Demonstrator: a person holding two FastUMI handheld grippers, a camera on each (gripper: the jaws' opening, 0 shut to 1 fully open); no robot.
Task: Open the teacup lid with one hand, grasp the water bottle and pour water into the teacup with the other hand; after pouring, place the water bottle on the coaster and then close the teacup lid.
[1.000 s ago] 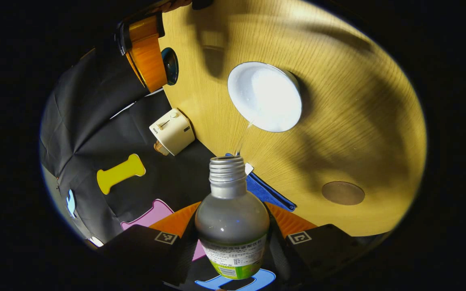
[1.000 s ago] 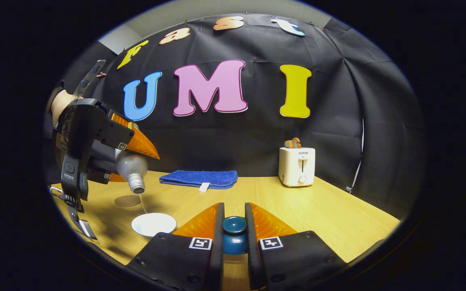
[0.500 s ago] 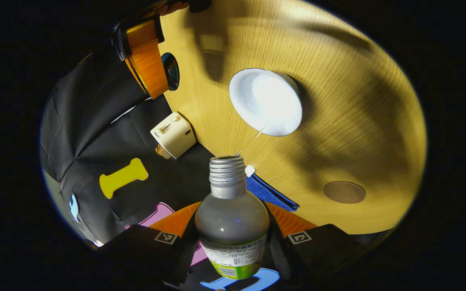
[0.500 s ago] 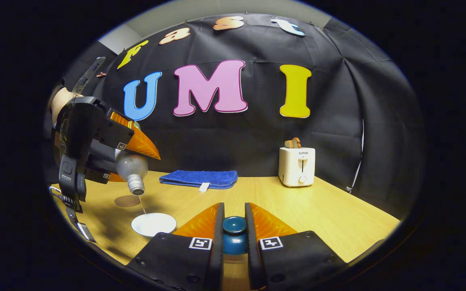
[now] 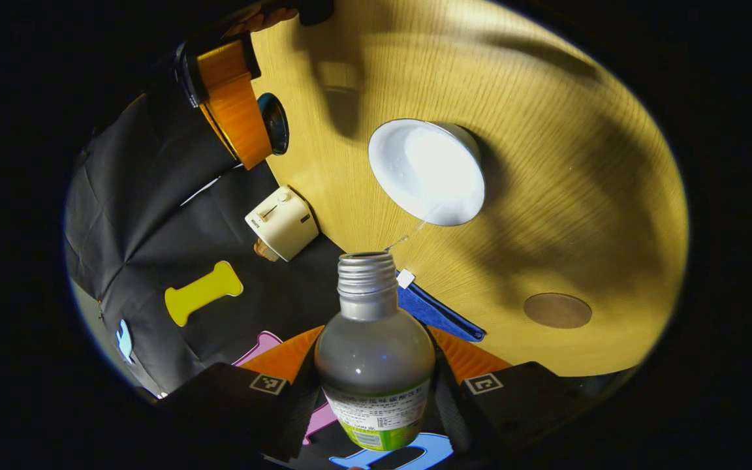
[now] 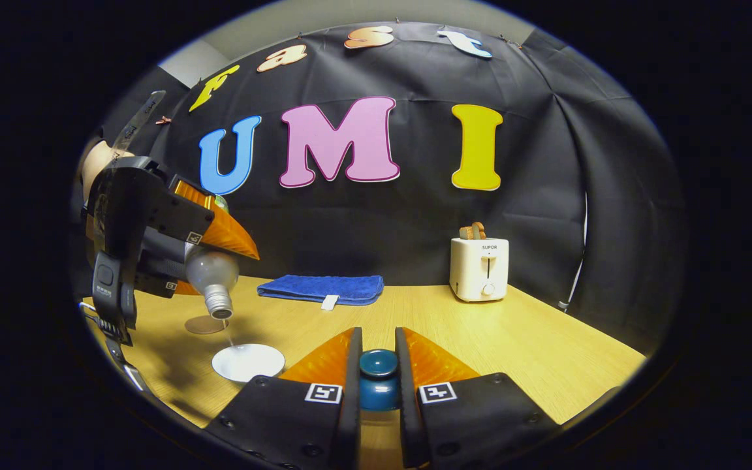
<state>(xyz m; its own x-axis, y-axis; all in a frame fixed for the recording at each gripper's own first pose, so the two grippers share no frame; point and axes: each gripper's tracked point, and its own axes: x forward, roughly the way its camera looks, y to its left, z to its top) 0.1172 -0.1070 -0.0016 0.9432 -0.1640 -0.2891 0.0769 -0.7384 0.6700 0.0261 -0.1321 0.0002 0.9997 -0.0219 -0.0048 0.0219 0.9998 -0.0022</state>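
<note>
Bottle (image 5: 374,365) clamped in left claw (image 5: 376,375), tilted.

The toaster (image 6: 478,268) bears a small brand word on its front; the water bottle (image 5: 374,365) label's print is too fine to make out.

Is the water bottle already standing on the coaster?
No: the water bottle hangs tilted, neck down, in the left gripper above the teacup, with the coaster bare behind it.
</note>
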